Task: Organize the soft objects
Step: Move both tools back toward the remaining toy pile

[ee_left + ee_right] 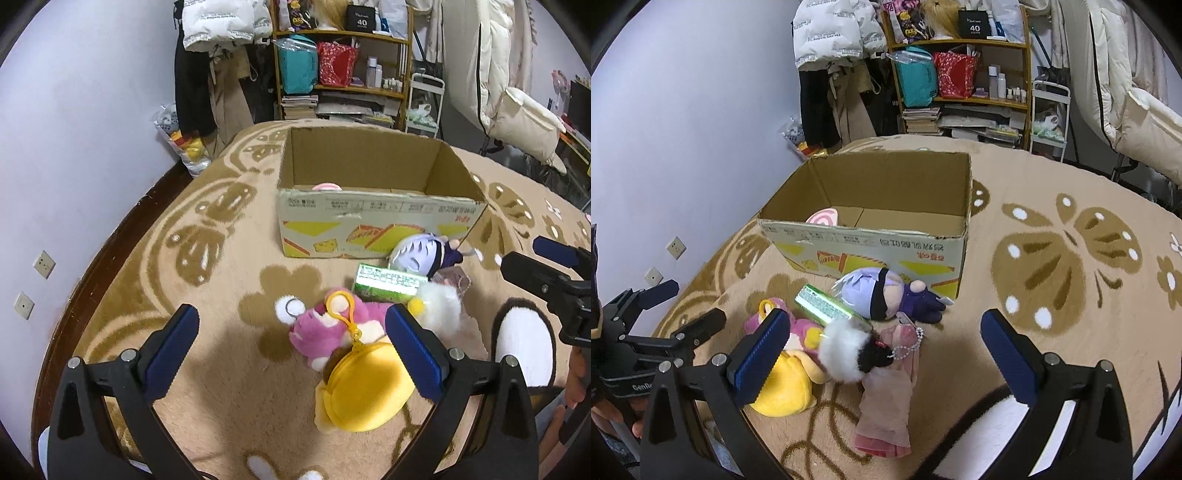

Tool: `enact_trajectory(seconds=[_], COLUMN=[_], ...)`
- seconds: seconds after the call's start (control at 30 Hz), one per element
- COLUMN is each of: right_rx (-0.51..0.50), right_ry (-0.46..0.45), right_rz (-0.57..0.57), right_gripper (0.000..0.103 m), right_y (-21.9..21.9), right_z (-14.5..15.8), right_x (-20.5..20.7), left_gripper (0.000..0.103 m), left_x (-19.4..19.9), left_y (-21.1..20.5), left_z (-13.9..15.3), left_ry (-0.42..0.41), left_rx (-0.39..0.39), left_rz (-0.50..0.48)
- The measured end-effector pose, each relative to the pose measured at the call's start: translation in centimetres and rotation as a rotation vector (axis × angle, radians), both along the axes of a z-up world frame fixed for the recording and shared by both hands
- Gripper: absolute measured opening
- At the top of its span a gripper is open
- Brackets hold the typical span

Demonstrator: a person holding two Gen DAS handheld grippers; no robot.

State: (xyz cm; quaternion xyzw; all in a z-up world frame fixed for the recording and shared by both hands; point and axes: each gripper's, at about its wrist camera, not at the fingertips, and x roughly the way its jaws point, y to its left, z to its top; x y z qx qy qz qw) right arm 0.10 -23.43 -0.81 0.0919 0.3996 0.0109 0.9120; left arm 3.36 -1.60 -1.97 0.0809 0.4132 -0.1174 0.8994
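Soft toys lie in a loose heap on the carpet (1052,177) just in front of the cardboard box (886,254), on its printed side. Nearest the box is the purple doll (882,295), with a green packet (827,306) touching it. Further from the box sit the pink plush (332,325), the yellow pouch (362,391), a white fluffy ball (842,350) and a thin pink cloth doll (890,398), all overlapping. Inside the box one pink round thing (823,218) already shows above the rim.

We hold both tools above the heap, away from the box. Our left gripper (291,350) has its jaws spread wide with nothing between them, and our right gripper (886,354) is likewise wide apart and empty.

We judge these toys light, squashy and not fragile, so a firm squeeze should be safe. The yellow pouch looks plump; we would pinch it across its body instead of by the plastic clip, which may swing. The fluffy ball could slip, so we would close deep into its fur.
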Motion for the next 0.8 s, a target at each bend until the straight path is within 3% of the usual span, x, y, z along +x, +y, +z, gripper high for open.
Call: enact_trajectory(seconds=[0.8], right_rx=[0.05], right_ry=[0.124], right_rz=[0.05], right_gripper=[0.103], right_y=[1.4], right_z=[-3.8], right_x=[2.4], left_gripper=[0.1], left_x=[-0.4], left_y=[-4.1], left_z=[-4.8], left_ry=[0.139], left_rx=[0.084], left_rz=[-0.11])
